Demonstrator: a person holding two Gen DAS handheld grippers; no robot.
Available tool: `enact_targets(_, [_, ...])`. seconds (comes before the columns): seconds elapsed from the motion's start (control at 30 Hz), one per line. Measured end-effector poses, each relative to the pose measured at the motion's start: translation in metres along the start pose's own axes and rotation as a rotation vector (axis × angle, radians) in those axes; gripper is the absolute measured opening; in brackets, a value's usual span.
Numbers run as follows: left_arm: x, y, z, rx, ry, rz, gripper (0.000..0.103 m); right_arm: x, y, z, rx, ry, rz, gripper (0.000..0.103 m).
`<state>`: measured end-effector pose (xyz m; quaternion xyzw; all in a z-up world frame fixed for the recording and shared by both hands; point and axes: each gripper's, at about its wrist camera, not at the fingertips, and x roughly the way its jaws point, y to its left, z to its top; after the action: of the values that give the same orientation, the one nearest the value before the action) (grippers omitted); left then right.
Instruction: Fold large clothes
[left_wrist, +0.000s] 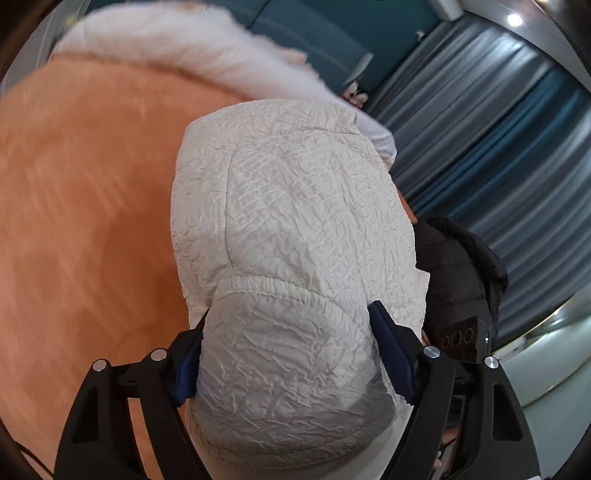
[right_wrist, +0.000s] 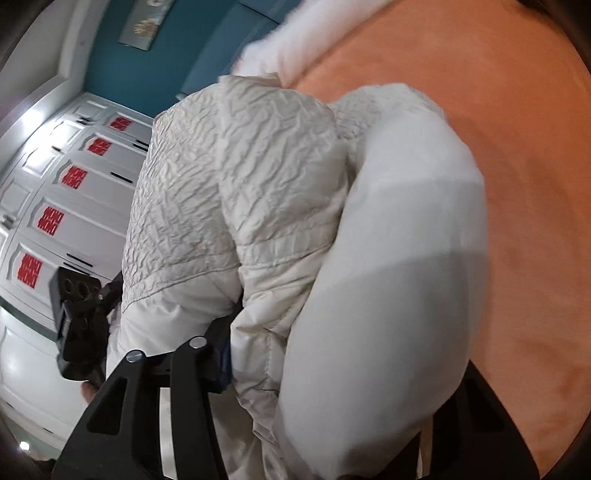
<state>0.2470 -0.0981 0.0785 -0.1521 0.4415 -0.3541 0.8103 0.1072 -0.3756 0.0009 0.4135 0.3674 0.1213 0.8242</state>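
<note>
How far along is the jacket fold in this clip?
Done: the white puffer jacket is already bunched into a compact bundle over the orange bed cover. In hand: the left gripper and right gripper both clamp it. Left: laying it down flat and neat.

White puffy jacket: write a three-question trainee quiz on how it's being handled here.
1. True or false: the left tool has the white puffy jacket between its blue pads.
2. What colour is the bed cover under the jacket?
3. What shows on the right tool's left side? A) black jacket B) the other tool with its camera C) a basket

Key: 1 true; 2 orange; 3 B
</note>
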Motion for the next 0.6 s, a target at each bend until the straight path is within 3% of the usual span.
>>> enact_targets(0.2, [-0.082, 0.021, 0.058, 0.074, -0.144, 0.023, 0.070, 0.039, 0.102, 0.025, -0.137, -0.107, 0.077, 0.038])
enact_targets(0.37, [-0.135, 0.044, 0.087, 0.096, -0.244, 0.002, 0.070, 0.060, 0.166, 0.050, -0.242, -0.101, 0.113, 0.038])
enact_targets(0.53, [-0.104, 0.105, 0.089, -0.005, -0.215, 0.045, 0.071, 0.134, 0.171, 0.059, -0.241, -0.027, -0.001, 0.042])
enact_targets(0.6, [-0.072, 0.145, 0.082, -0.078, -0.169, 0.153, 0.072, 0.174, 0.146, 0.059, -0.175, 0.032, -0.109, 0.049])
